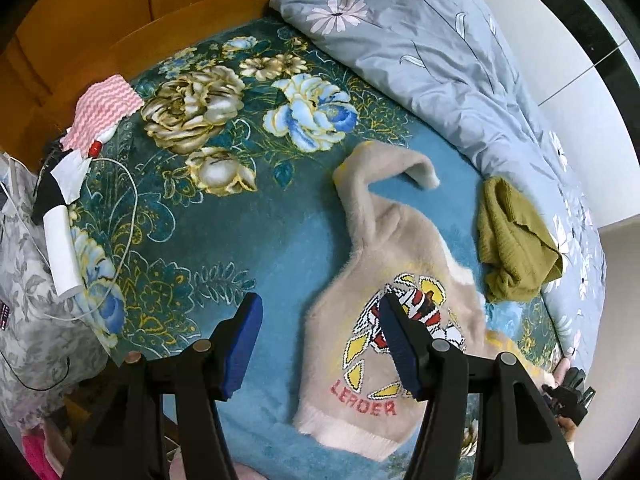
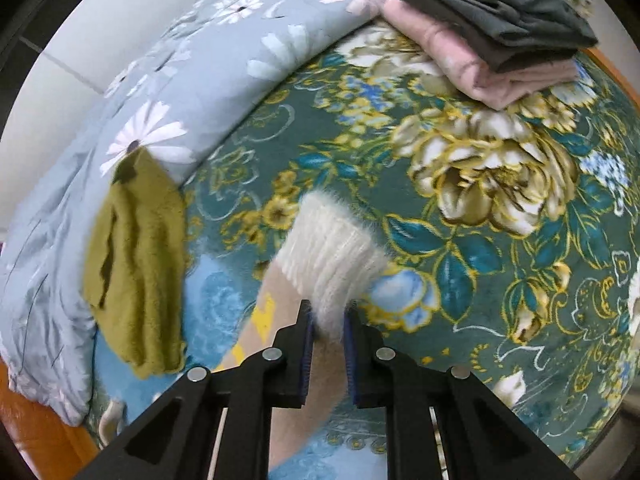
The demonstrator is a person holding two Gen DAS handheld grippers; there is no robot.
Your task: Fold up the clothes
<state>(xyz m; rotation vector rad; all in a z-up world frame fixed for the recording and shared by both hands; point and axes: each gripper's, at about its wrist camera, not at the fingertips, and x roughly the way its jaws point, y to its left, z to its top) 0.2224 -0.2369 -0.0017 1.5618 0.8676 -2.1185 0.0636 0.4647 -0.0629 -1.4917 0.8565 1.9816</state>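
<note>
A fuzzy beige sweater [image 1: 380, 264] with a cartoon print and red lettering lies on the floral teal bedspread [image 1: 224, 208], one sleeve curled at the top. My left gripper [image 1: 320, 344] is open and empty, hovering above the sweater's lower left part. My right gripper [image 2: 327, 328] is shut on the sweater's white ribbed cuff [image 2: 328, 248] and holds that sleeve above the bedspread [image 2: 500, 264]. An olive green garment [image 1: 512, 240] lies crumpled right of the sweater; it also shows in the right wrist view [image 2: 136, 260].
A grey-blue floral duvet [image 1: 440, 60] is bunched along the bed's far side. Folded pink and dark grey clothes [image 2: 496, 28] are stacked at the far corner. A pink zigzag cloth [image 1: 104, 108], white cable and small items lie at the left edge.
</note>
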